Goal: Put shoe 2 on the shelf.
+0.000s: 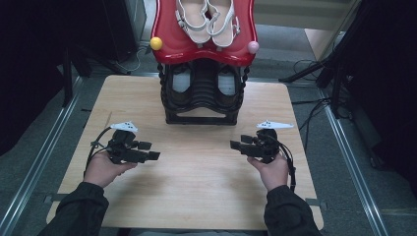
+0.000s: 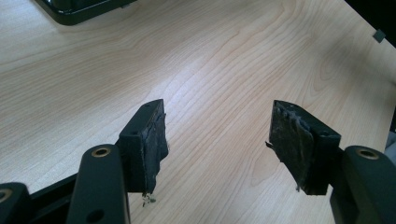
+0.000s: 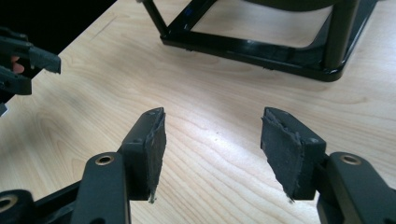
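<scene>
A black shoe rack with a red top shelf stands at the far middle of the wooden table. A pair of white sandals lies on the red shelf. My left gripper hovers low over the table's left half, pointing right, open with nothing between its worn pads. My right gripper hovers over the right half, pointing left, open and empty. The rack's black base frame lies ahead of the right gripper, and the left gripper's fingers show at that view's left edge.
A yellow knob and a pink knob sit at the red shelf's front corners. Metal rails run along both sides of the table. Cables lie on the floor to the right.
</scene>
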Motion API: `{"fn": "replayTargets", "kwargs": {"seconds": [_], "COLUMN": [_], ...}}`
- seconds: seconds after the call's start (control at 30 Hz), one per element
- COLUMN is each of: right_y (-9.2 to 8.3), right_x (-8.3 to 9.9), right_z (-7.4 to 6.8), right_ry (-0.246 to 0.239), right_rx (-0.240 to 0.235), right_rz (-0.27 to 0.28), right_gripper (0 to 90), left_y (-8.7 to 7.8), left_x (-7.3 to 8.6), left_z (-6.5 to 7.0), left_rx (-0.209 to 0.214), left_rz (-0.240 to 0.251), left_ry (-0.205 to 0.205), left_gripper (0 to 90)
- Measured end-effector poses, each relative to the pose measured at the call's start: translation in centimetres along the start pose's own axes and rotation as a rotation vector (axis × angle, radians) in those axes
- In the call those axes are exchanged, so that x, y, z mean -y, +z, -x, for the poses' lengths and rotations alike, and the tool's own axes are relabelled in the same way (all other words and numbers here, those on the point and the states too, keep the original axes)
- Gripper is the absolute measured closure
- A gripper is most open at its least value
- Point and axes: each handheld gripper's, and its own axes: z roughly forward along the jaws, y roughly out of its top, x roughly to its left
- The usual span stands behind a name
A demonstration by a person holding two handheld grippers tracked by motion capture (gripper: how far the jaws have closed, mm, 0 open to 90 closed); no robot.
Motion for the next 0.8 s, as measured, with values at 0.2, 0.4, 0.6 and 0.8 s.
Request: {"fn": "replayTargets", "kwargs": {"seconds": [0.2, 0.4, 0.6, 0.8], "right_y": [0.28, 0.05, 0.20, 0.63], "right_x": [0.10, 0.21, 0.29, 0.50], "right_z": [0.10, 0.32, 0.32, 0.15], "right_ry": [0.005, 0.018, 0.018, 0.015], "right_rx": [-0.002, 0.003, 0.000, -0.005], "right_rz": [-0.007, -0.001, -0.006, -0.023], "right_gripper": [41.3, 41.1, 40.8, 40.4], "left_y": [0.12, 0.04, 0.17, 0.29], "left_x": [-0.03, -0.01, -0.01, -0.05], "left_z": [0.14, 0.02, 0.11, 0.20], "left_rx": [0.005, 0.005, 0.006, -0.001], "left_rz": [-0.003, -0.001, -0.007, -0.010], "left_ry": [0.003, 0.002, 0.003, 0.008], "left_gripper": [36.5, 36.5, 36.4, 36.0]}}
